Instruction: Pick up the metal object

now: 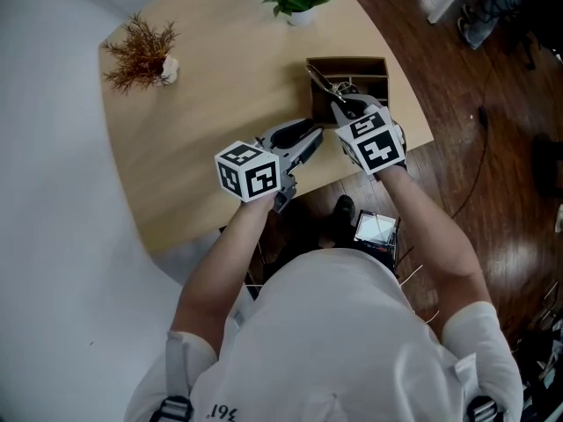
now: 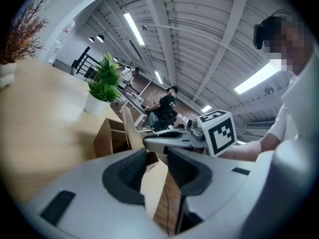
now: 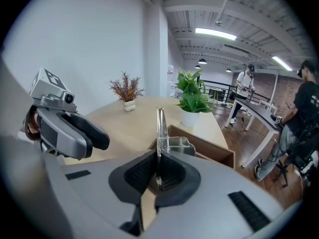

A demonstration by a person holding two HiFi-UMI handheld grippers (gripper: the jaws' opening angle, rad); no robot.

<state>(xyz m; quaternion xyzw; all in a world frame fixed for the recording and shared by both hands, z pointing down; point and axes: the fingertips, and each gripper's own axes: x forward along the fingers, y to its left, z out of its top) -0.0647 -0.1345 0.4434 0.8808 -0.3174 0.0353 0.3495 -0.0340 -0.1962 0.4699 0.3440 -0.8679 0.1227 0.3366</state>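
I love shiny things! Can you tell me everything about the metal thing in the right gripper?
The metal object is silvery and shiny. Its thin flat strip, seen edge-on, stands upright between the jaws of the right gripper, which are shut on it. A rounded, cup-like part joins it lower down. It is over the open wooden box; I cannot tell whether they touch.

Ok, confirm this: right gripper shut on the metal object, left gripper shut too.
Wrong on the left gripper: the left gripper view shows it open and empty. The right gripper is indeed shut on the metal object.
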